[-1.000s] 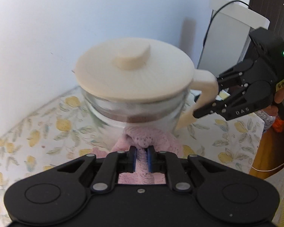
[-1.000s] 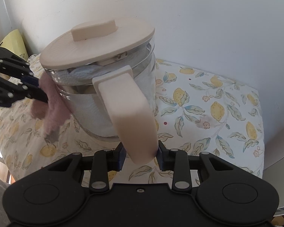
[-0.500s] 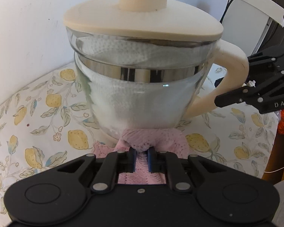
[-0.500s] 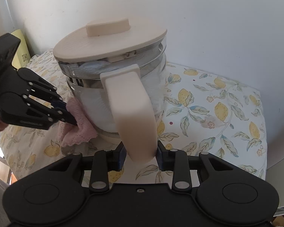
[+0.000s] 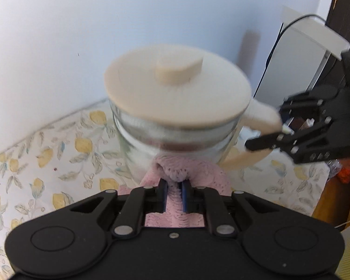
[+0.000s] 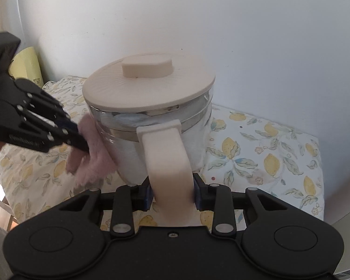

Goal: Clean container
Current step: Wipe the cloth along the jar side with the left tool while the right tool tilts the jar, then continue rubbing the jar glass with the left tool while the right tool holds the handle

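Note:
A glass container with a cream lid and a cream handle stands over a lemon-print tablecloth. White paper shows inside the glass. My right gripper is shut on the handle. My left gripper is shut on a pink knitted cloth and presses it against the glass wall. The cloth also shows in the right wrist view, at the container's left side. The container's base is hidden.
A white wall stands close behind the table. A white appliance with a black cable is at the right of the left wrist view. A yellow object leans by the wall at the left. The table's edge lies to the right.
My left gripper with the pink cloth has moved up the glass wall from near the base to just under the metal band. The right gripper has kept its hold on the handle.

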`<action>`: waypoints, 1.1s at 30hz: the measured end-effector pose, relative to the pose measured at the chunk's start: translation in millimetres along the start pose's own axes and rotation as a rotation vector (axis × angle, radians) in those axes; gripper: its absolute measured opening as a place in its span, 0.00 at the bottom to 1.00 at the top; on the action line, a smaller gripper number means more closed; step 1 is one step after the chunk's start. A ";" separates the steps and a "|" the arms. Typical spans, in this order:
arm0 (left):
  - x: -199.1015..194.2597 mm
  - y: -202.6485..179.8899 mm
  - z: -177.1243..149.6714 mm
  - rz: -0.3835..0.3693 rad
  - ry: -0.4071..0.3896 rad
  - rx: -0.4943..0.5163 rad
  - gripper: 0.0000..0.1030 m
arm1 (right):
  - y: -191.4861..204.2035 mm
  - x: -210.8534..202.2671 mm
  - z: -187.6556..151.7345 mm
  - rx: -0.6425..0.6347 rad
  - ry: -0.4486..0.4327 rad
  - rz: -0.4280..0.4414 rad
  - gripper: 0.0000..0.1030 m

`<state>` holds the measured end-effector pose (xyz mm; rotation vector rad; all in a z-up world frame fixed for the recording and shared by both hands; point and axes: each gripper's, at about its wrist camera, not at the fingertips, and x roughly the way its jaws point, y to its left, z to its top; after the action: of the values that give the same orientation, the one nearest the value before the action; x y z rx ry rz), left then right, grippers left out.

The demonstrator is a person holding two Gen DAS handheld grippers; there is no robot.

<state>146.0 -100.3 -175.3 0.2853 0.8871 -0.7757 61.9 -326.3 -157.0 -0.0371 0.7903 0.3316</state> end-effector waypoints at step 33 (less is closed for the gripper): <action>79.0 -0.3 -27.6 -0.002 0.124 -0.003 0.17 | 21.3 5.9 -1.6 0.067 0.009 -0.061 0.35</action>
<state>160.1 -124.6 -254.1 0.3324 1.0054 -0.7649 58.1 -304.8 -160.3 -0.0001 0.8073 0.2474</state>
